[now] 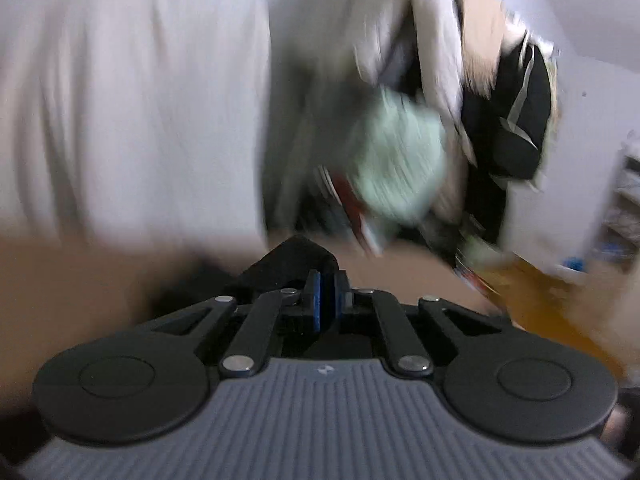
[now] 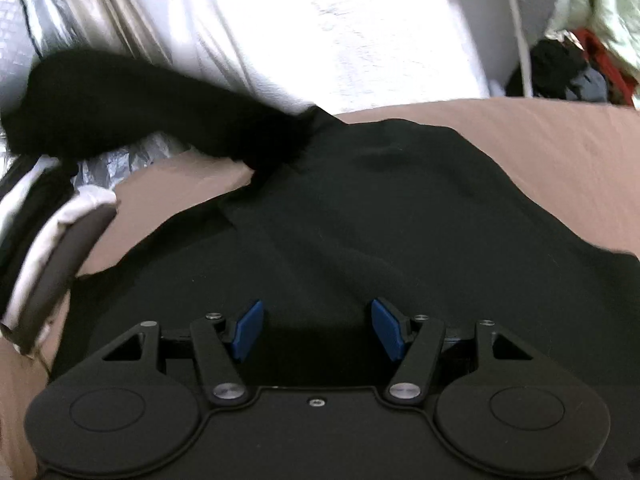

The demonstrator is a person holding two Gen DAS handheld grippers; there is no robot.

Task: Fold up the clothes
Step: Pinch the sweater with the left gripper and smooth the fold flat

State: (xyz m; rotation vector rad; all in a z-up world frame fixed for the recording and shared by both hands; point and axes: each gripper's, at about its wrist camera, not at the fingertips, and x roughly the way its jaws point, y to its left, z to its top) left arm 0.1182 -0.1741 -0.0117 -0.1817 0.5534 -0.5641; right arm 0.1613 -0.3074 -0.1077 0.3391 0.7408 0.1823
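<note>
Black garment (image 2: 380, 216) spread across centre of right wrist view on tan bed surface (image 2: 540, 152) | right hand-held gripper (image 2: 318, 330) spread wide above it, blue pads apart | left hand-held gripper (image 1: 326, 300) pressed together, pinching black cloth at lower centre | blurred clothes pile (image 1: 400, 152) upper right of left view

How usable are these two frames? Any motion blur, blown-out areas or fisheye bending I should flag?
Left wrist view: heavy motion blur smears the clothes pile and background; only the left claw, shut on black fabric, stays sharp. Right wrist view: mostly sharp, the open right claw over the black garment, but the white sheet is blown out, and the fisheye curves the tan bed edge.
</note>
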